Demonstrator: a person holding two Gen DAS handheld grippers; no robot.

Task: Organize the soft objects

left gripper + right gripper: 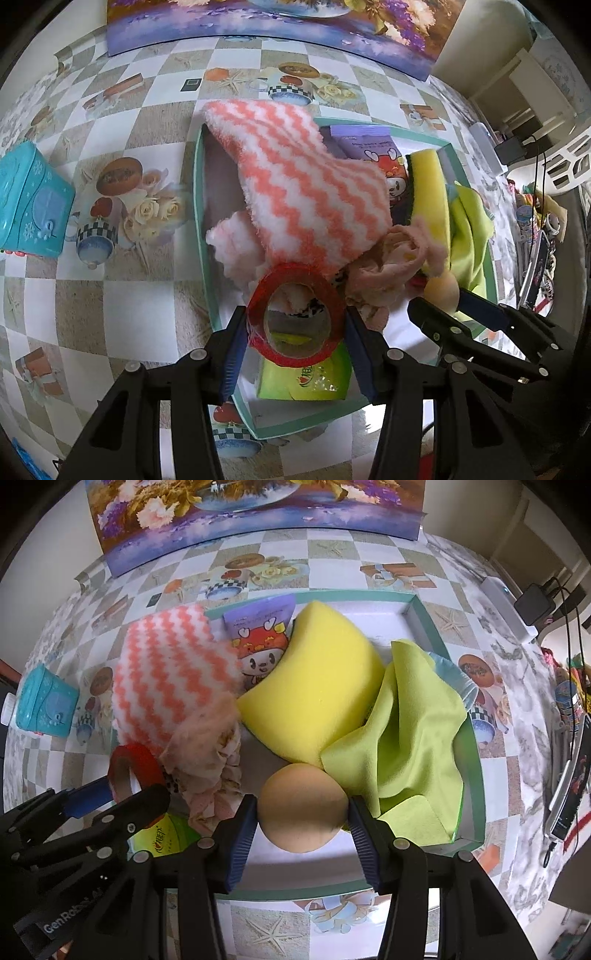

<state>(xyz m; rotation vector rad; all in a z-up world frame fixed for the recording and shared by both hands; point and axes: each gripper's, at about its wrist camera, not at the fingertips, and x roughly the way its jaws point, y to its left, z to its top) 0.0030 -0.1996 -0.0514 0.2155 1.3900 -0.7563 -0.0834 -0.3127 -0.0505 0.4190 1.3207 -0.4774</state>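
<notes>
A teal-rimmed box holds soft things: a pink-and-white zigzag fluffy cloth, a yellow sponge, a green cloth, a pale pink crumpled cloth, a purple cartoon packet and a green packet. My left gripper is shut on a red tape roll over the box's near left part. My right gripper is shut on a beige foam ball just above the box floor.
A teal tin stands on the checkered tablecloth left of the box. A flower painting leans at the back. A white power strip with a black charger and cluttered items lie along the right edge.
</notes>
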